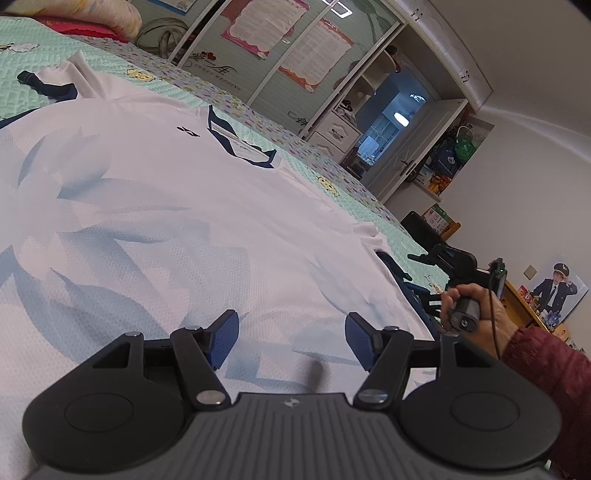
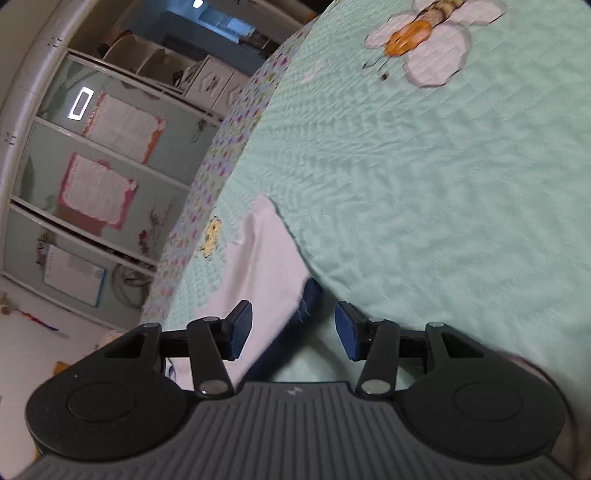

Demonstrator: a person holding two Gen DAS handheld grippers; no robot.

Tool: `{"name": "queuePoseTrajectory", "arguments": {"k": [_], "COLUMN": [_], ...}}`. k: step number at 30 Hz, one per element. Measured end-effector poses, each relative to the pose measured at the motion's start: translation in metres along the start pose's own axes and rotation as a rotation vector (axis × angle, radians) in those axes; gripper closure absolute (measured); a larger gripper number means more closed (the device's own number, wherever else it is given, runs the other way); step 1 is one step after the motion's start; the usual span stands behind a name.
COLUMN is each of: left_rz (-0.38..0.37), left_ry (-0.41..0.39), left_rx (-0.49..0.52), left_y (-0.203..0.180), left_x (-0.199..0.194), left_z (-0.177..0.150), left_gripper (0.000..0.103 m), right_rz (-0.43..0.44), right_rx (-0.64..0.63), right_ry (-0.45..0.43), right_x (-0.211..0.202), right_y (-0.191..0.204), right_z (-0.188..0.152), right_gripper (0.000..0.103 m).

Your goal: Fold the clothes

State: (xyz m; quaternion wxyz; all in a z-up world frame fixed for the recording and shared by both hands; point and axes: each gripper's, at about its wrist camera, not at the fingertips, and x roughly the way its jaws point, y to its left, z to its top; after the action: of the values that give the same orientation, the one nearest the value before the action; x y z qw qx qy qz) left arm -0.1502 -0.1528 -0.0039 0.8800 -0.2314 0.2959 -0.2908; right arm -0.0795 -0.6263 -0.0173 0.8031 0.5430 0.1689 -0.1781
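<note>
A white T-shirt [image 1: 155,206] with a pale blue flower print and navy collar [image 1: 240,144] lies spread flat on the mint quilted bed. My left gripper [image 1: 291,334] is open and empty, hovering just above the shirt's lower part. The right gripper [image 1: 448,258] shows in the left wrist view at the shirt's right sleeve, held by a hand. In the right wrist view my right gripper [image 2: 293,328] is open, its jaws straddling the white sleeve [image 2: 266,266] and its navy cuff [image 2: 308,299], not closed on it.
The mint quilt [image 2: 424,192] with bee and flower patches covers the bed. Pillows [image 1: 92,18] lie at the head. A wardrobe with sliding doors [image 1: 288,48] stands beyond the bed. A doorway [image 1: 391,125] and cluttered shelves are at the right.
</note>
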Motion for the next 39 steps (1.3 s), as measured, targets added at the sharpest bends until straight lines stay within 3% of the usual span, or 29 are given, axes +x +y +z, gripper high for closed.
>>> {"name": "queuePoseTrajectory", "arguments": {"k": [3,4,5,6,11,17,22,25,27,29,32,35,37,39], "left_rz": [-0.001,0.0,0.0,0.0,0.002,0.001,-0.003,-0.003,-0.004,-0.003,-0.004,-0.003,-0.001,0.002], "left_ry": [0.0,0.0,0.0,0.0,0.001,0.001,0.0,0.0,0.0,0.0,0.0,0.001,0.003,0.004], "left_rx": [0.0,0.001,0.001,0.001,0.002,0.001,-0.004,-0.004,-0.005,-0.004,-0.005,-0.005,-0.003,-0.001], "left_y": [0.0,0.0,-0.001,-0.001,0.0,0.0,0.002,0.002,0.002,0.002,0.002,0.002,0.001,0.001], "left_x": [0.0,-0.001,-0.001,-0.001,0.0,-0.001,-0.001,0.0,-0.001,-0.001,-0.001,0.0,0.0,0.0], "left_z": [0.0,0.0,0.0,-0.001,0.0,0.001,0.001,0.001,0.001,0.001,0.001,0.002,0.002,0.002], "left_gripper": [0.036,0.036,0.036,0.036,0.036,0.036,0.036,0.035,0.035,0.036,0.035,0.036,0.035,0.036], "right_rz": [0.001,-0.014,-0.015,-0.011,-0.011,-0.012,-0.047,-0.07,-0.086,-0.013,0.116,0.188,0.112,0.037], "right_rx": [-0.001,-0.014,-0.029,-0.044,-0.085,-0.076,-0.146,-0.193,-0.224,-0.276,-0.324,-0.292,-0.294,-0.33], "right_ry": [0.002,0.013,0.023,0.03,0.011,0.0,-0.078,-0.127,-0.159,-0.097,0.067,0.234,0.307,0.301], "right_x": [0.01,0.012,0.011,0.009,-0.016,-0.016,-0.033,-0.043,-0.05,-0.056,-0.056,-0.046,-0.033,-0.032], "right_y": [-0.001,0.0,-0.001,-0.002,-0.012,-0.024,-0.01,-0.002,0.004,0.017,0.033,0.036,0.03,0.025], "right_z": [0.008,0.009,0.009,0.008,0.0,-0.011,-0.014,-0.016,-0.017,-0.026,-0.05,-0.069,-0.079,-0.086], "right_gripper": [0.06,0.077,0.102,0.103,0.103,0.103,0.098,0.071,0.07,0.07,0.07,0.07,0.07,0.087]}}
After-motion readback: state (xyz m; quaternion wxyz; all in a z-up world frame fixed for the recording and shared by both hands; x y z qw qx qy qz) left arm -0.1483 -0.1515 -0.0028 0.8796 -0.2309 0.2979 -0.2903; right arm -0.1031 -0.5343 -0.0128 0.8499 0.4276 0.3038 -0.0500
